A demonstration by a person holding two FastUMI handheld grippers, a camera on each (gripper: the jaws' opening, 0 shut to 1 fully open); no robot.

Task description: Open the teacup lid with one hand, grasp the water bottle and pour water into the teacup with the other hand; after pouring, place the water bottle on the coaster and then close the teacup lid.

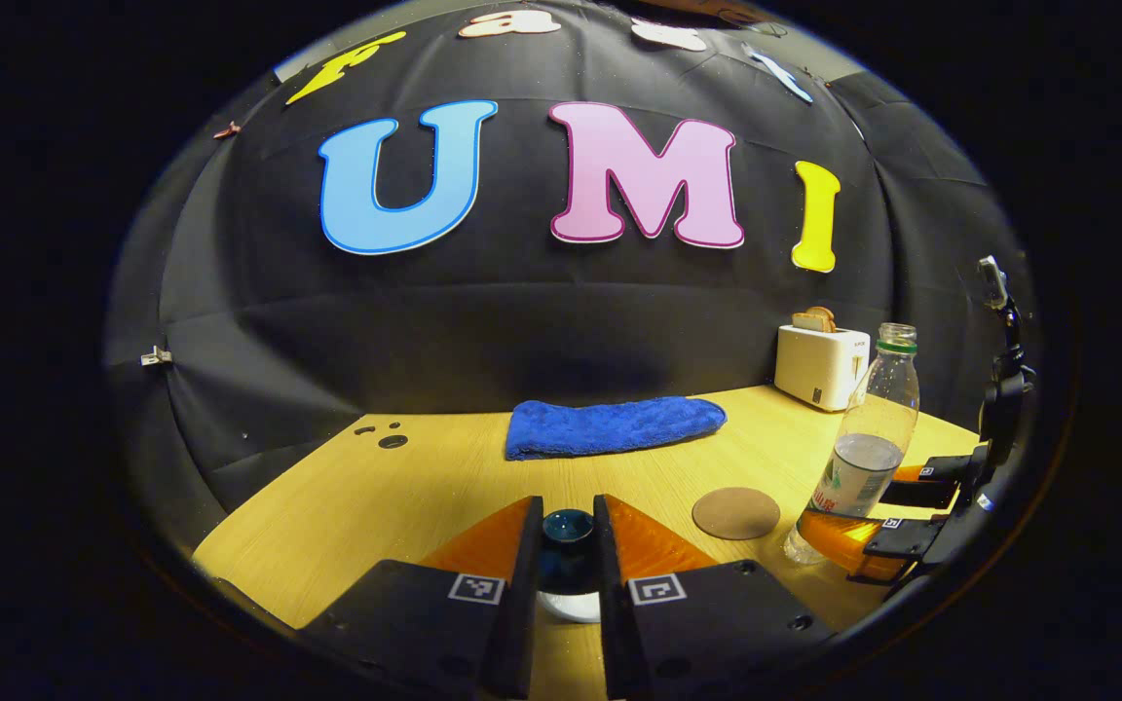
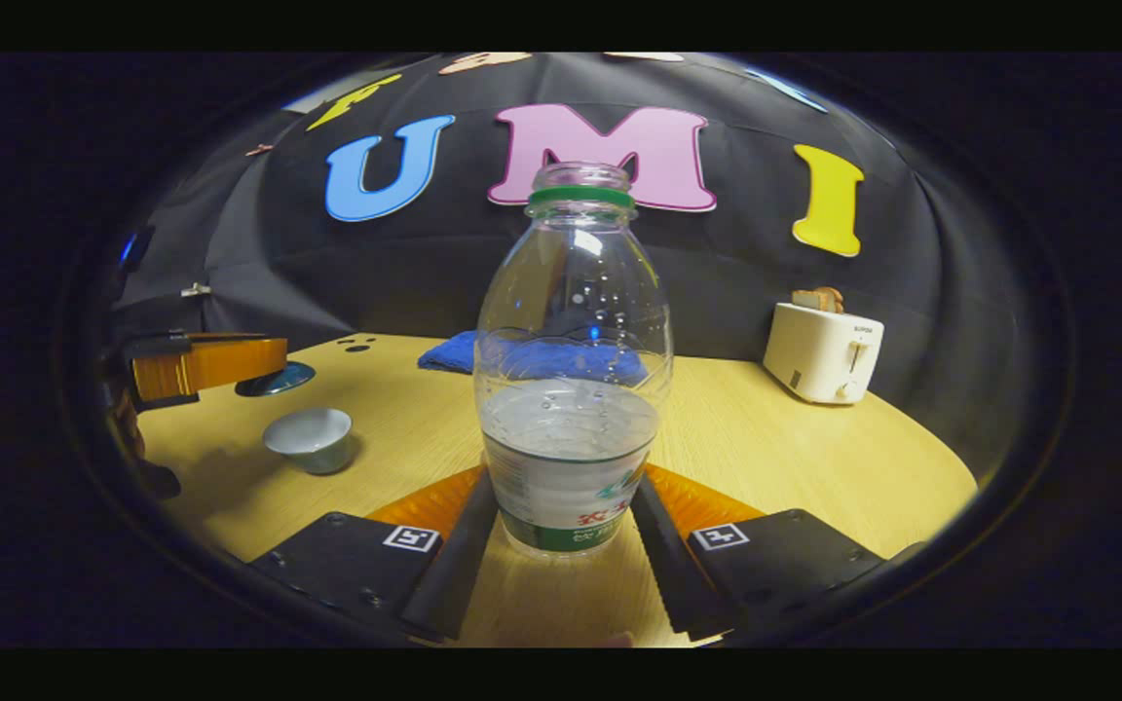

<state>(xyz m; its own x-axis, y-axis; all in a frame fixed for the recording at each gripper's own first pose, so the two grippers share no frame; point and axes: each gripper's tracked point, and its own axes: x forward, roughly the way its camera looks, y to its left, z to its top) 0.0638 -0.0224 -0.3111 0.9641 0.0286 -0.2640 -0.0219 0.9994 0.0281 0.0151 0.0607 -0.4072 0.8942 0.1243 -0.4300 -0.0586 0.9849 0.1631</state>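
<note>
A pale wooden counter (image 1: 405, 497) is sitting inside black cloth walls. On it are lying a blue towel (image 1: 610, 426), a round coaster (image 1: 736, 513) and a white toaster (image 1: 821, 365). The left tool (image 1: 567, 545) is gripping the teacup lid (image 1: 567, 531). The right tool (image 2: 566, 516) is clamping the water bottle (image 2: 573, 370). The open teacup (image 2: 309, 438) is standing at the left.

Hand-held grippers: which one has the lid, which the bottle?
The left hand-held gripper clamps the dark lid, lifted off the teacup. The right hand-held gripper grips the uncapped water bottle.
</note>
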